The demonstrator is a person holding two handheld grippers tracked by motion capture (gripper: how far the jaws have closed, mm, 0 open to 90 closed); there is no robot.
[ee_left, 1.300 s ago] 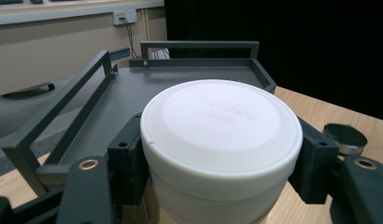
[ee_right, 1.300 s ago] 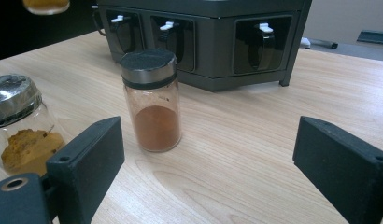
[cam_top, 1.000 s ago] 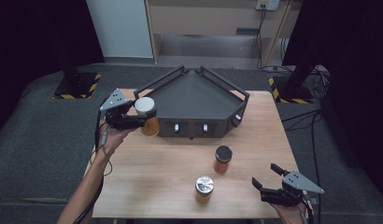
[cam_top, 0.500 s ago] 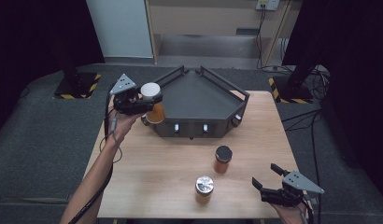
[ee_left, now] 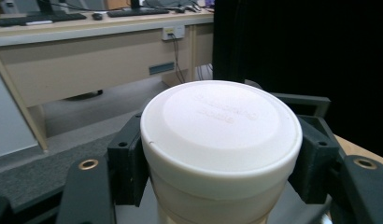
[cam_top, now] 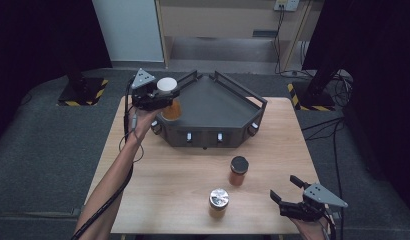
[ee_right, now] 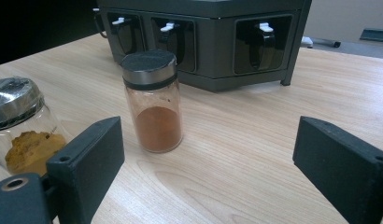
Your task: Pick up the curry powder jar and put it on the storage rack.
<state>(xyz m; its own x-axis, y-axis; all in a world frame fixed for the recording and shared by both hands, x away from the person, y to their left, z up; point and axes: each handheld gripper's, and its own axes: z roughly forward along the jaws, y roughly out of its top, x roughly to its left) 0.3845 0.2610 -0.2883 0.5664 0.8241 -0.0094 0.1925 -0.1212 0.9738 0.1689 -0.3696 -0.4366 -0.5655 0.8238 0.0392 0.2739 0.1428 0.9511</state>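
White-lidded jar [cam_top: 168, 96] clamped in left gripper [cam_top: 154, 98] jaws, forearm outstretched over rack [cam_top: 218, 107]; right gripper [cam_top: 293, 201] jaws agape.

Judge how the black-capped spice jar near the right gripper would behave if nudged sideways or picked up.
The black-capped jar is tall and narrow with clear, probably glass walls, so a high push would likely tip it, and a fall might break it. The reddish powder fills under half, so it is probably light. The smooth round wall may slip between the open right gripper pads.
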